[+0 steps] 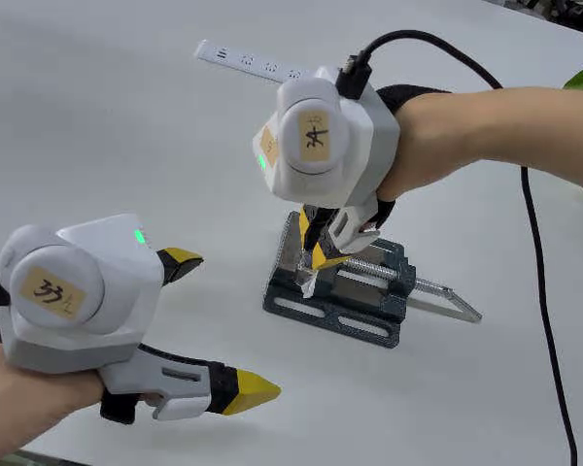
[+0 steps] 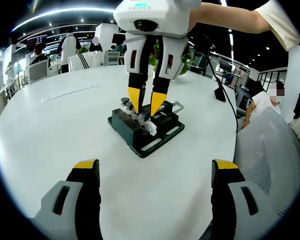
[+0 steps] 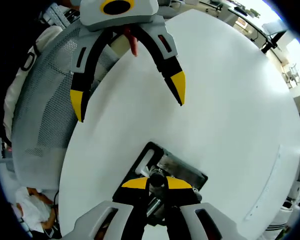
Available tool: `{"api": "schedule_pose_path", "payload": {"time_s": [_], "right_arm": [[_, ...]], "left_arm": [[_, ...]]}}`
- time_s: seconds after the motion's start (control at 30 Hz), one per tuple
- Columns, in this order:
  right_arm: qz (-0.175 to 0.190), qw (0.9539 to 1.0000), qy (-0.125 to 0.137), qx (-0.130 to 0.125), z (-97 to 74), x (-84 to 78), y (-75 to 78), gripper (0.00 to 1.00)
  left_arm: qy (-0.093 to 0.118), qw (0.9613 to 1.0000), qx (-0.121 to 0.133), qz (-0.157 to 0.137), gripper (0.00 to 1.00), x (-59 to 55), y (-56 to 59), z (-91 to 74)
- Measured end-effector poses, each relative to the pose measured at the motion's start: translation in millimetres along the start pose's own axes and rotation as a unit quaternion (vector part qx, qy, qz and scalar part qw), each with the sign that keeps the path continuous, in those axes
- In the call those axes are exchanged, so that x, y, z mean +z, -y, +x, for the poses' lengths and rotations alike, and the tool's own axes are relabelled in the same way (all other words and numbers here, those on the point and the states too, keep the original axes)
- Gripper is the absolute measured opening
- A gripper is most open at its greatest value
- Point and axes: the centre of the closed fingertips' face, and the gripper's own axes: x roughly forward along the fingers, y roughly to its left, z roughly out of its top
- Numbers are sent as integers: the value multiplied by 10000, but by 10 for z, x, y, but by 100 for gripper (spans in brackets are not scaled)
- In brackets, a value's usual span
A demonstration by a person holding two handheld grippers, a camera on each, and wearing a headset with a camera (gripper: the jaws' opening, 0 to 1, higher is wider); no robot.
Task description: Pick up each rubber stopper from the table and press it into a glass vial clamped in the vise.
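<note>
A dark green vise (image 1: 342, 303) stands on the white table (image 1: 97, 126), with small glass vials (image 2: 150, 128) clamped in its jaws. My right gripper (image 1: 316, 260) points straight down over the vise. Its yellow tips are closed on a dark rubber stopper (image 3: 156, 180) right at the vise (image 3: 182, 172). From the left gripper view, the right gripper (image 2: 146, 106) is seen standing upright on the vise (image 2: 140, 137). My left gripper (image 1: 217, 325) hovers at the near left with its jaws wide apart and nothing between them. It shows as the left gripper (image 3: 127, 97) beyond the vise and as the left gripper (image 2: 155, 167) from its own camera.
A white power strip (image 1: 248, 60) lies at the table's far side. A black cable (image 1: 546, 291) runs from the right gripper down the right side. The vise's screw handle (image 1: 445, 296) sticks out to the right. A grey mesh chair (image 2: 270, 150) stands at the table edge, and people sit beyond.
</note>
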Motion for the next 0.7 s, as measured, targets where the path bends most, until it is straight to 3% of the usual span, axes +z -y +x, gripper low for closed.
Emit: {"api": "schedule_pose_path", "payload": {"time_s": [0.5,0.7], "right_arm": [[-163,9989,289,-326,-9,19,-2,8],[-279,9986,243,-379,-5,17,-7,9]], "left_arm": [[0,10000,12,-36,92,-27,-4,2],[-1,10000,-12,-33,92,-22,14,10]]}}
